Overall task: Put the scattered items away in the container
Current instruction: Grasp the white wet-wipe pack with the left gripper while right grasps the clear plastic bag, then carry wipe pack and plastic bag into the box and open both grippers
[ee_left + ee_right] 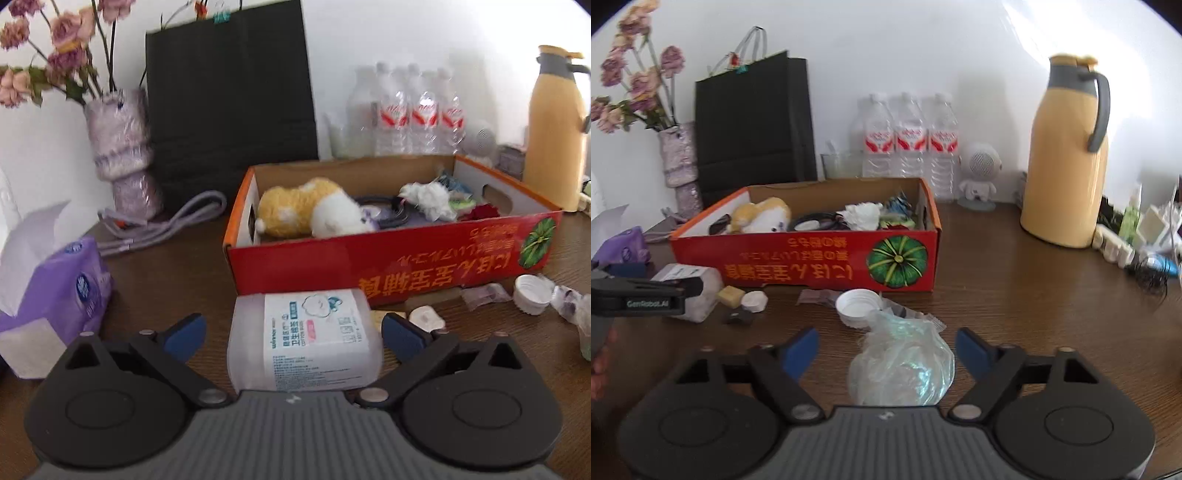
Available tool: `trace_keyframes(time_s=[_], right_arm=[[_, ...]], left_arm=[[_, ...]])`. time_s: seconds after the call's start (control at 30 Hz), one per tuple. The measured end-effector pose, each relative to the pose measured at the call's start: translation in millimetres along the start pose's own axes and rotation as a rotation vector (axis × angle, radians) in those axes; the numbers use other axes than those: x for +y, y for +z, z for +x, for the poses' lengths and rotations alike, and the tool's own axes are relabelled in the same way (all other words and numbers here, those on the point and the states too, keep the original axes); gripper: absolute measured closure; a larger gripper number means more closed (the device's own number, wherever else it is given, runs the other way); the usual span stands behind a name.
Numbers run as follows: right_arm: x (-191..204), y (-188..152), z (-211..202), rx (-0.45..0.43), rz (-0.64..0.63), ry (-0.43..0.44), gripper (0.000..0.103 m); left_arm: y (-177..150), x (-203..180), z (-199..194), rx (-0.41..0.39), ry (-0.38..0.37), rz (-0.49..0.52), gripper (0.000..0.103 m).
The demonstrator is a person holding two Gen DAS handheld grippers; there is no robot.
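- left gripper (291, 332): fingers spread wide around a frosted plastic cotton swab box (304, 341) with a white label, pads clear of its sides
- right gripper (886, 350): fingers apart on either side of a crinkly clear plastic bag (901, 369); no contact
- red cardboard box (388, 258) on the wooden table (1015, 295): fluffy yellow-white plush toy (306, 212), crumpled white tissue (428, 197), dark coiled cable (391, 214)

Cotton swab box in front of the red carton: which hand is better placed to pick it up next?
Left. The cotton swab box lies between the left gripper's open fingers. The right gripper instead straddles a crumpled plastic bag, off to one side.
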State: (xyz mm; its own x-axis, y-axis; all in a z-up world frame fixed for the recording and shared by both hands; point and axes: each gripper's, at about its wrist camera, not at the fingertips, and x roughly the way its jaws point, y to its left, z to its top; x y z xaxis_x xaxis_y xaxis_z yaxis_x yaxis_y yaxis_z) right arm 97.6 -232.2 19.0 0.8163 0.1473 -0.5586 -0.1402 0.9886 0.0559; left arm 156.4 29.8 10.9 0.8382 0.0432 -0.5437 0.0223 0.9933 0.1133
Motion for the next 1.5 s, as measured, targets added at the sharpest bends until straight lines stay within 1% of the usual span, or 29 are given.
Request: trace_keyframes(time_s=[0.03, 0.07, 0.1, 0.2, 0.27, 0.33, 0.4, 0.5, 0.6, 0.63, 0.67, 0.73, 0.77, 0.87, 0.93, 1.03, 1.1, 1.2, 1.23, 1.27, 1.3, 1.33, 1.37, 1.4, 1.43, 1.5], right_arm=[[-0.8, 0.3, 5.8, 0.018, 0.008, 0.004, 0.054], [-1.2, -0.6, 10.2, 0.029, 0.011, 0.007, 0.058], [-0.8, -1.7, 11.4, 0.028, 0.008, 0.009, 0.058], [4.6, -4.0, 8.3, 0.018, -0.029, 0.006, 0.061], [7.1, -7.0, 4.7, 0.022, -0.040, 0.025, 0.063], [12.1, -12.7, -4.0, 0.027, -0.059, 0.054, 0.064], [21.2, -22.0, -18.0, 0.028, -0.094, 0.101, 0.064], [33.7, -38.7, -43.9, 0.031, -0.134, 0.207, 0.060], [35.9, -52.9, -69.9, 0.041, -0.112, 0.303, 0.057], [36.4, -56.7, -79.1, 0.040, -0.102, 0.321, 0.049], [35.7, -60.4, -88.4, 0.037, -0.091, 0.339, 0.038], [31.2, -65.5, -106.2, 0.018, -0.068, 0.372, 0.031], [28.4, -67.1, -113.7, 0.010, -0.059, 0.384, 0.032], [19.7, -70.8, -129.8, -0.008, -0.030, 0.396, 0.031], [17.5, -72.2, -132.6, -0.008, -0.031, 0.378, 0.032], [18.5, -71.4, -132.2, -0.013, -0.027, 0.349, 0.032], [20.5, -68.2, -131.1, -0.023, -0.020, 0.357, 0.032], [30.3, -64.1, -123.8, -0.019, -0.052, 0.357, 0.032], [34.8, -64.3, -119.6, -0.010, -0.067, 0.348, 0.034], [38.6, -64.6, -114.4, 0.002, -0.078, 0.336, 0.043], [41.5, -65.2, -108.1, 0.023, -0.085, 0.329, 0.049], [44.0, -65.9, -101.6, 0.049, -0.089, 0.329, 0.062], [45.6, -66.8, -97.0, 0.064, -0.088, 0.334, 0.068], [47.1, -67.4, -95.2, 0.066, -0.090, 0.337, 0.069], [49.4, -67.0, -95.4, 0.062, -0.104, 0.335, 0.076], [52.8, -63.5, -97.7, 0.043, -0.122, 0.320, 0.081]], left_arm=[[-0.1, 2.2, 2.7, 0.005, -0.004, -0.019, 0.003], [-0.5, 5.1, 3.7, 0.010, -0.022, -0.038, 0.007], [-1.0, 7.4, 4.1, 0.020, -0.038, -0.052, 0.020], [-3.2, 8.1, -2.4, 0.030, -0.019, -0.041, 0.020], [-6.9, 8.6, -12.5, 0.039, -0.003, -0.034, 0.020], [-14.8, 12.0, -32.1, 0.053, 0.010, -0.059, 0.020], [-27.0, 13.6, -64.5, 0.046, 0.001, -0.093, 0.020], [-51.6, 4.1, -118.6, 0.022, -0.055, -0.105, 0.020], [-78.7, -10.3, -158.5, 0.028, -0.062, -0.098, 0.020], [-86.2, -14.7, -169.0, 0.026, -0.068, -0.091, 0.019], [-92.4, -18.1, -177.7, 0.023, -0.071, -0.078, 0.019], [-102.0, -23.4, -190.3, 0.009, -0.065, -0.055, 0.019], [-105.2, -23.9, -193.9, 0.003, -0.068, -0.048, 0.019], [-108.4, -22.0, -198.3, 0.011, -0.077, -0.048, 0.019], [-110.2, -22.6, -200.8, 0.011, -0.068, -0.054, 0.019], [-113.8, -23.5, -203.6, 0.011, -0.073, -0.055, 0.019], [-115.3, -23.7, -204.6, 0.015, -0.078, -0.060, 0.019], [-117.0, -20.9, -204.8, 0.022, -0.095, -0.064, 0.017], [-116.7, -20.6, -204.6, 0.025, -0.098, -0.066, 0.017], [-116.6, -20.2, -203.8, 0.032, -0.104, -0.063, 0.017], [-116.6, -20.0, -202.9, 0.038, -0.107, -0.058, 0.019], [-117.0, -20.7, -203.1, 0.037, -0.110, -0.056, 0.020], [-116.7, -19.4, -203.0, 0.036, -0.115, -0.059, 0.020], [-116.3, -18.2, -202.6, 0.037, -0.119, -0.070, 0.020], [-115.0, -17.1, -202.0, 0.040, -0.125, -0.078, 0.020], [-110.0, -15.0, -200.4, 0.036, -0.133, -0.108, 0.020]])
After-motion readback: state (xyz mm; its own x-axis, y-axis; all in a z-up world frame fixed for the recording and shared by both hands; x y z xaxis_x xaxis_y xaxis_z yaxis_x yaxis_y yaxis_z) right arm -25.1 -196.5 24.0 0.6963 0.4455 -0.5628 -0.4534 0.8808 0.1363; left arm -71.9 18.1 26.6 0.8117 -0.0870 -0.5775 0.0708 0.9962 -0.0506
